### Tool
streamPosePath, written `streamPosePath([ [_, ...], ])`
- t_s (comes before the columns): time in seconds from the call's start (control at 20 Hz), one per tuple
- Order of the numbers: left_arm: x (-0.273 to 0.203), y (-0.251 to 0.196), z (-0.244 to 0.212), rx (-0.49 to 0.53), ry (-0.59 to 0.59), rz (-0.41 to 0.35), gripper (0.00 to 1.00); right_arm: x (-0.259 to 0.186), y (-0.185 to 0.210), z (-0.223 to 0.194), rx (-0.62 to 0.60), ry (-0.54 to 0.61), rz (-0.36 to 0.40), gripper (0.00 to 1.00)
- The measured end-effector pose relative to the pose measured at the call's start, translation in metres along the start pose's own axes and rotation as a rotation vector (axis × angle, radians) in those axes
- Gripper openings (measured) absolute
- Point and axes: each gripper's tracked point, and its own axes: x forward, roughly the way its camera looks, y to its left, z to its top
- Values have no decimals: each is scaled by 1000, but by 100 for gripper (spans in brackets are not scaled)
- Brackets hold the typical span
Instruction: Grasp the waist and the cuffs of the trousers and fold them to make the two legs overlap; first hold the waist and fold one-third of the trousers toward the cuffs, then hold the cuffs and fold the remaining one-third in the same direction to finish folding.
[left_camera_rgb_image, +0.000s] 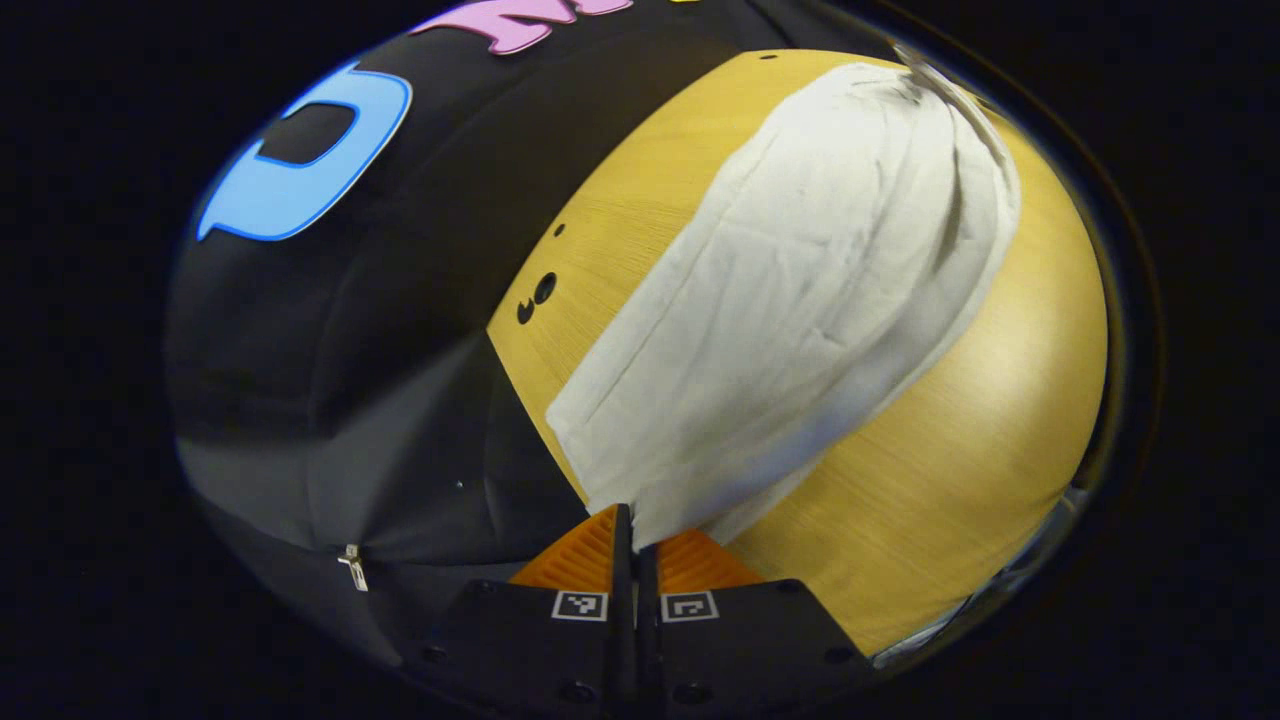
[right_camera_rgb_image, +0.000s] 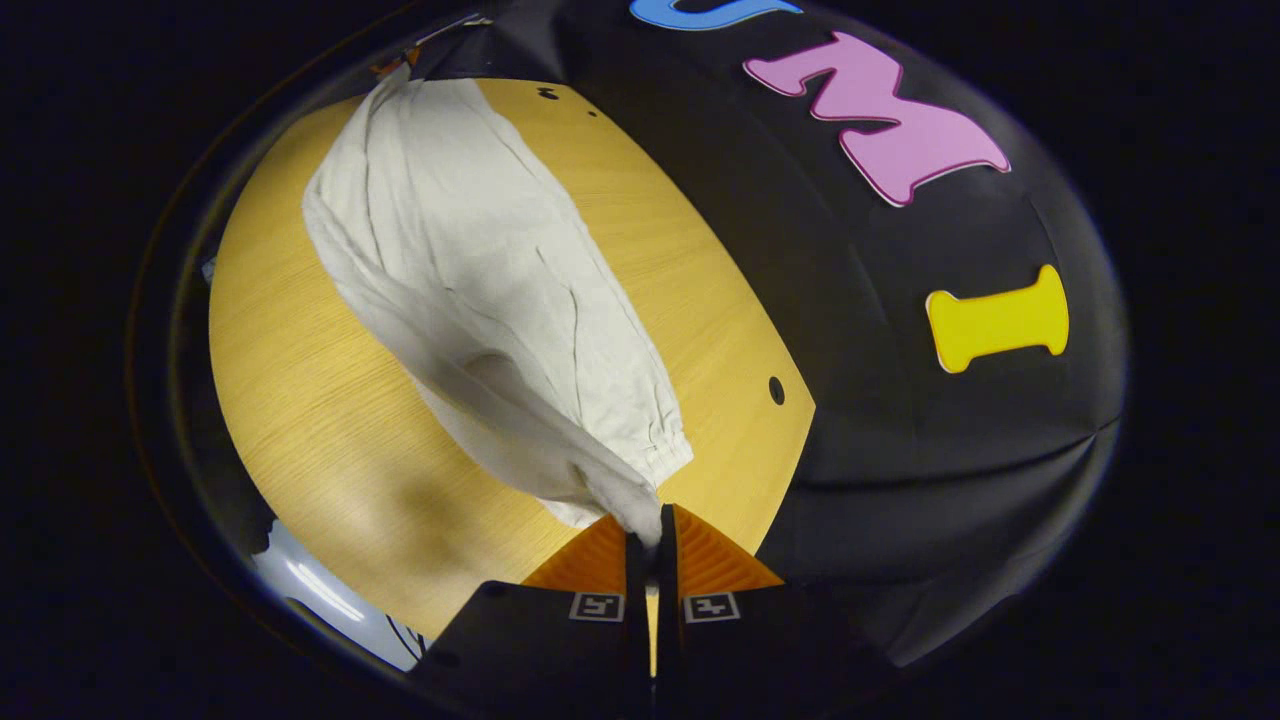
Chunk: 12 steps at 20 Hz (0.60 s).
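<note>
Nearest, left gripper (left_camera_rgb_image: 634, 540): jaws closed on the plain hemmed end of the trousers (left_camera_rgb_image: 800, 300). Right gripper (right_camera_rgb_image: 651, 540): jaws pinched on the gathered elastic end (right_camera_rgb_image: 640, 470). Beyond, the pale cloth lies stretched along the wooden counter (left_camera_rgb_image: 960, 480), legs seemingly overlapped already. Risk, judged: each grip takes little fabric; a layer could slip free, or uneven pull could skew the fold.

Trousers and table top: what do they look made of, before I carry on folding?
Trousers: seemingly a light woven cloth such as cotton or linen, matte off-white; it creases softly and gathers at the elastic-looking cuff. Table top: looks like wood or wood-look laminate, with a fine straight grain and a smooth, slightly glossy finish; which one is unclear. Both the left claw and right claw pinch cloth.
</note>
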Motion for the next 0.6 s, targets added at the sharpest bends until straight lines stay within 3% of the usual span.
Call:
streamPosePath([
  [0.2,36,17,16,-166,42,-5,5,27,-17,-8,171,97,25,7],
  [0.35,67,16,15,-167,98,-33,5,62,-20,-16,273,181,75,7],
  [0.6,99,16,15,-130,159,-45,5,114,-13,-23,273,254,158,7],
])
